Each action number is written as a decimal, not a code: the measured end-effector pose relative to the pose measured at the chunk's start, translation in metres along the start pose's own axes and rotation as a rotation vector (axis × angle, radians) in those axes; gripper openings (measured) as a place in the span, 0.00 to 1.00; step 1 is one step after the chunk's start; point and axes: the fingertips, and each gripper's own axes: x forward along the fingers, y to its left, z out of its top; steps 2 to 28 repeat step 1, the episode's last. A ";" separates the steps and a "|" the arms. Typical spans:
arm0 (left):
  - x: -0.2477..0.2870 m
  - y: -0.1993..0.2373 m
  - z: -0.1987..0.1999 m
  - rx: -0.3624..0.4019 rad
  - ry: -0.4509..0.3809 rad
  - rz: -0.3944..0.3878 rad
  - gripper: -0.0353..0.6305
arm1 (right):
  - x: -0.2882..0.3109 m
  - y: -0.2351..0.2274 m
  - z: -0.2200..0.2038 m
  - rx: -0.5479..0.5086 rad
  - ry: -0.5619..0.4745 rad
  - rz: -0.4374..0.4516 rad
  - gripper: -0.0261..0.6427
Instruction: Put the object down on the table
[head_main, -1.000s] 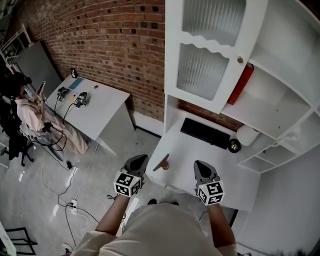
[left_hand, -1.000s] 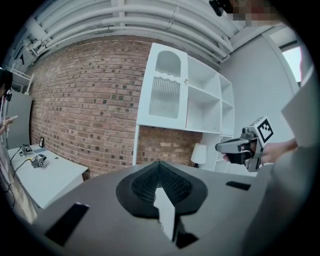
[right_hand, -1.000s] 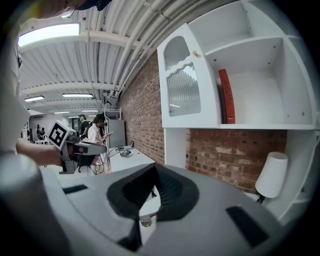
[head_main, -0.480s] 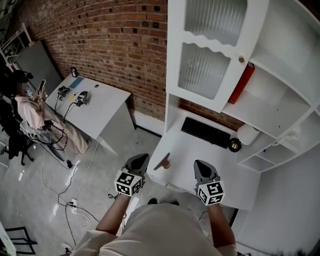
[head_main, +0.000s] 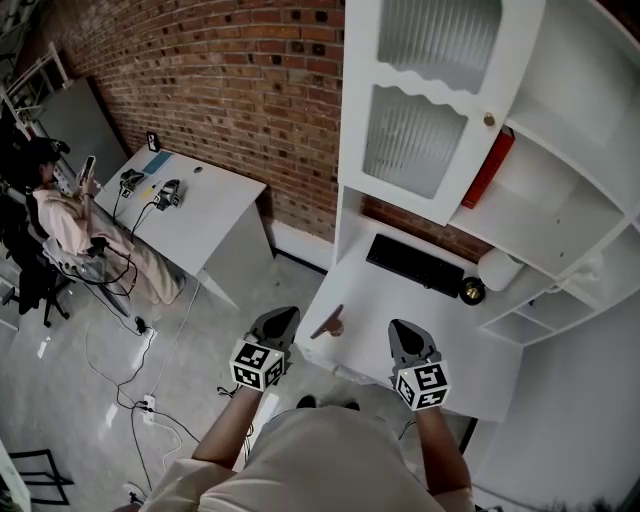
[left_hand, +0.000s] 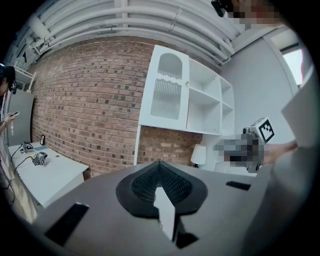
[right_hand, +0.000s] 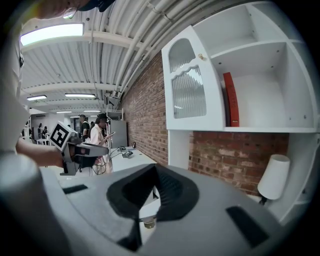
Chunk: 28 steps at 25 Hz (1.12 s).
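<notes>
Tongs on both sides, left gripper (head_main: 284, 316) and right gripper (head_main: 403, 332), are closed and empty. A small brown object (head_main: 328, 325) is seen on the table (head_main: 480, 365) between them, nearer the left tips. Both should be drawn straight back, never swept sideways, since toppling is judged likely.

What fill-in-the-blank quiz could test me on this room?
The keyboard on the white desk is ___.
The book standing on the shelf is ___.
The wall behind the desk is built of ___.
Missing words: black; red; brick.
</notes>
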 end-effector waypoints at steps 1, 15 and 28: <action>0.000 0.000 0.000 -0.001 -0.001 0.000 0.04 | 0.000 0.001 0.000 0.000 0.000 0.000 0.04; 0.000 0.000 0.000 -0.001 -0.001 0.000 0.04 | 0.000 0.001 0.000 0.000 0.000 0.000 0.04; 0.000 0.000 0.000 -0.001 -0.001 0.000 0.04 | 0.000 0.001 0.000 0.000 0.000 0.000 0.04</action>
